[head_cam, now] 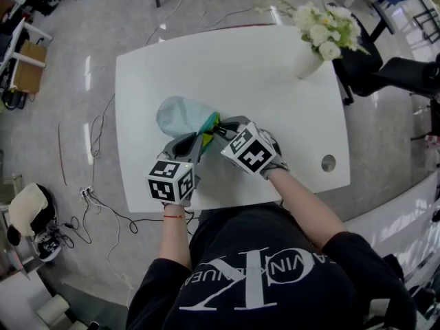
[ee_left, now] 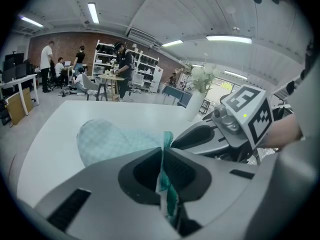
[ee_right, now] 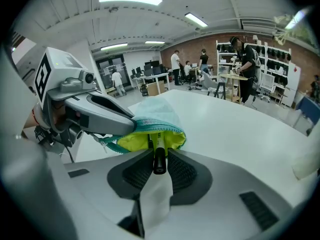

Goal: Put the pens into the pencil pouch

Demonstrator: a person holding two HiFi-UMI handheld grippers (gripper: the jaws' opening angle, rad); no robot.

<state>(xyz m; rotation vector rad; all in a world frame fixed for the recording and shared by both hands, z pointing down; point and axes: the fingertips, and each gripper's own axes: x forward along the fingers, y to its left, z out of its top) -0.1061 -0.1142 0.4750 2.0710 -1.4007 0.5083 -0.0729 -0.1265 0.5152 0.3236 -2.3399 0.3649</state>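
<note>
Mid-frame in the head view, on the desk (head_cam: 275, 108), the left gripper (ee_left: 163, 156) has its jaws clamped on the pouch (ee_left: 107, 141) rim. The right gripper (ee_right: 159, 148) jaws sit slack around a pen (ee_right: 158, 162) (tip already inside). Best hold the mouth up and nudge the pen deeper.

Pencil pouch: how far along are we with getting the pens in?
Done: the left gripper is clamped on the rim of the pencil pouch, holding its yellow-lined mouth open. In hand: a pen is partway into the mouth, its rear end between the jaws of the right gripper; they look slack around it. Left: push it fully in. No other pen shows on the table; pens already inside cannot be seen.
</note>
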